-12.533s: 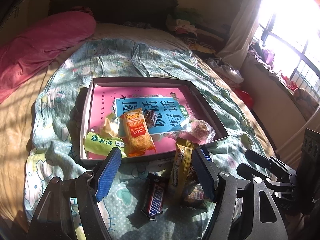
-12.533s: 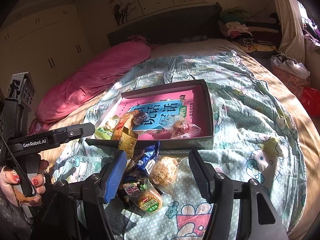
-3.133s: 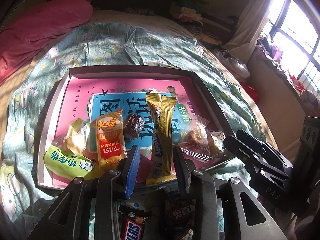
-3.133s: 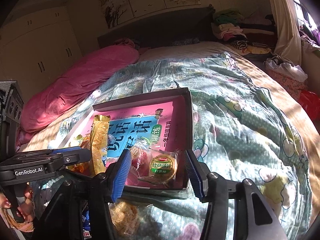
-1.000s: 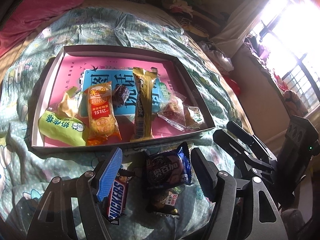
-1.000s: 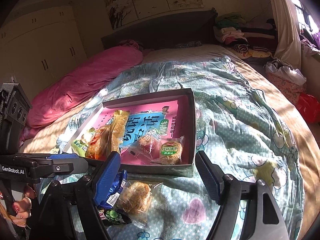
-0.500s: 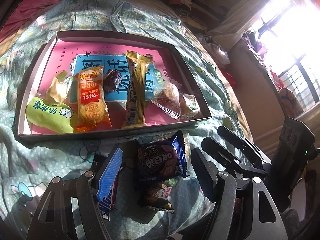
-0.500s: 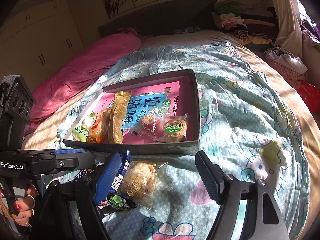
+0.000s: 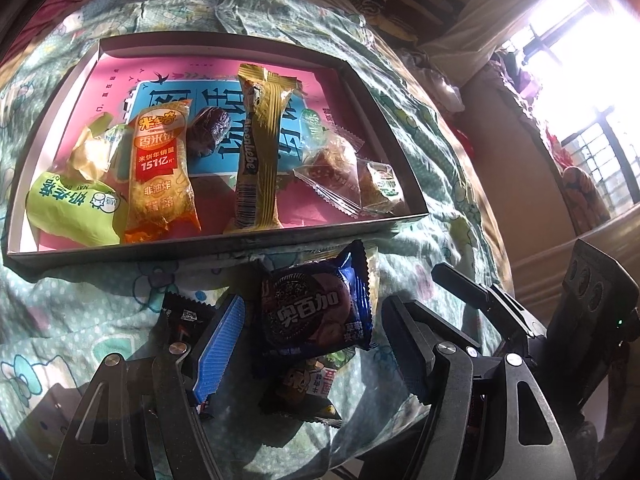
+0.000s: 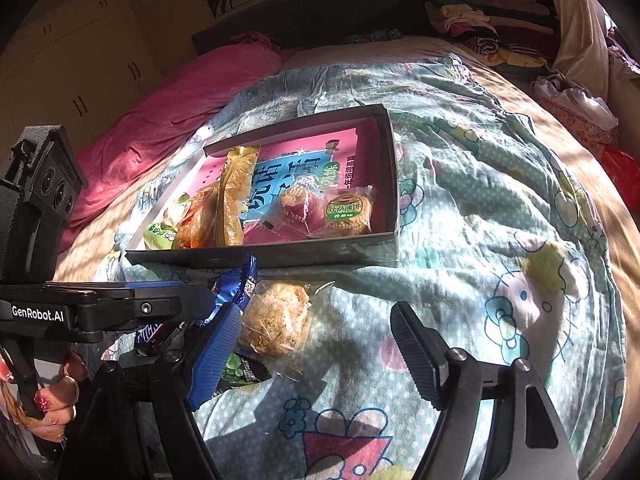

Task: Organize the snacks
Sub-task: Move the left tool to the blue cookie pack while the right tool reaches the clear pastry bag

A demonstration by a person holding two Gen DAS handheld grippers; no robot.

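A grey box tray (image 9: 200,249) with a pink floor lies on the bed and holds several snack packets, among them a golden bar (image 9: 256,148) and an orange rice-cracker pack (image 9: 162,172). In front of it lies a blue cookie packet (image 9: 316,312), between the fingers of my open left gripper (image 9: 312,346), pads apart from it. Under it sits a small dark packet (image 9: 304,384). My right gripper (image 10: 316,356) stands open around a clear-wrapped round pastry (image 10: 276,320), which is near the blue pad. A Snickers bar (image 10: 150,336) is partly hidden by the left gripper.
A pink duvet (image 10: 168,96) lies along the far left of the bed. Folded clothes (image 10: 480,20) are piled at the headboard's right end. The bed's edge and a bright window (image 9: 580,60) are on the right. A hand (image 10: 52,400) grips the left handle.
The left gripper has sunk and come closer to the blue cookie packet, which now fills more of the gap. The right gripper has tipped downward, and the tray sits higher in its view.
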